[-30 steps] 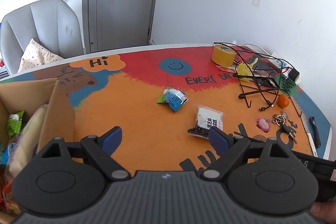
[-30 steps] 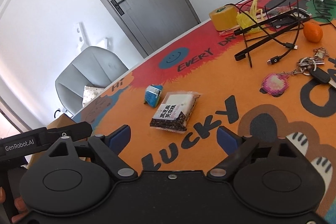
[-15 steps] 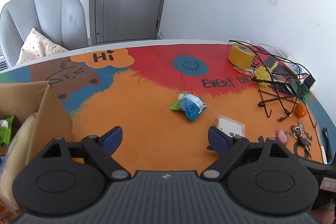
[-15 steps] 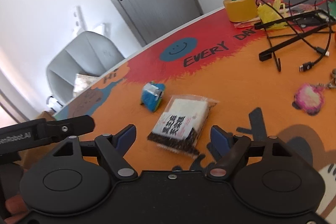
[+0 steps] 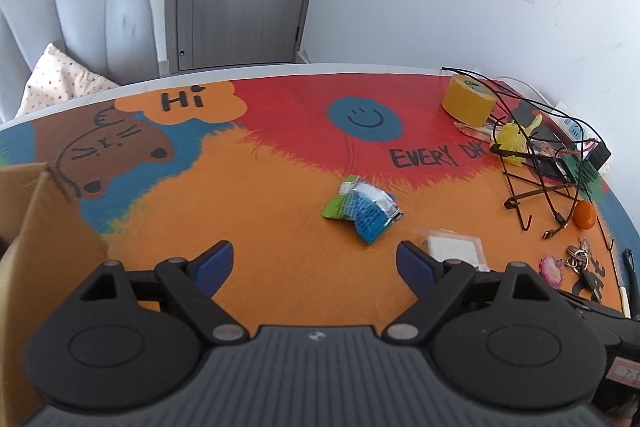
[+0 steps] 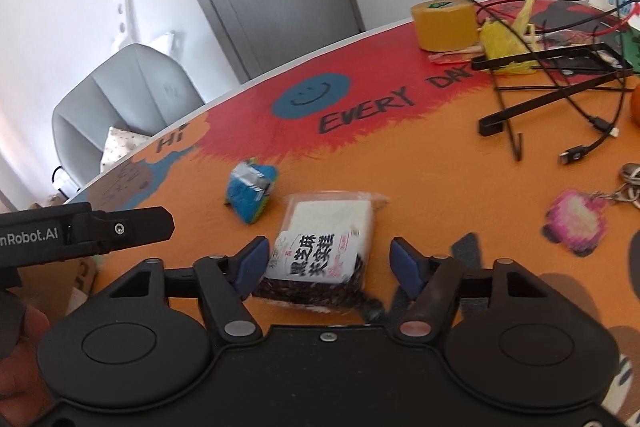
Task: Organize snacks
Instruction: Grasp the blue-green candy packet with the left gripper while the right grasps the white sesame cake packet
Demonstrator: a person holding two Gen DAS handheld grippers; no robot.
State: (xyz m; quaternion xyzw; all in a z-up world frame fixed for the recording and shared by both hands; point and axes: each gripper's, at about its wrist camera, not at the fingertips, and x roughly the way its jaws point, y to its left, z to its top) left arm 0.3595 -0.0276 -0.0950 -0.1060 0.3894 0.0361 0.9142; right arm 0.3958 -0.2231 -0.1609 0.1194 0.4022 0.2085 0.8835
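A clear packet of black sesame snack with a white label (image 6: 324, 251) lies flat on the colourful table mat (image 6: 400, 179). My right gripper (image 6: 328, 253) straddles it; its jaws are closing, and a gap still shows at each blue pad. In the left wrist view the same packet (image 5: 454, 251) peeks out behind the right finger. A crumpled blue-and-green snack packet (image 5: 362, 209) (image 6: 252, 197) lies just beyond. My left gripper (image 5: 314, 257) hangs open over bare mat, short of that packet. An open cardboard box (image 5: 36, 227) stands at the left.
At the table's far right are a yellow tape roll (image 5: 468, 101), a black wire stand with cables (image 5: 536, 183), an orange (image 5: 585, 215), and keys with a pink charm (image 6: 576, 223). A grey chair (image 5: 80, 27) stands behind the table. The left gripper's body (image 6: 80, 231) sits left of the right gripper.
The right gripper moved forward over the sesame packet and its jaws narrowed around it. The left gripper swung away from the box toward the blue packet, still wide open.
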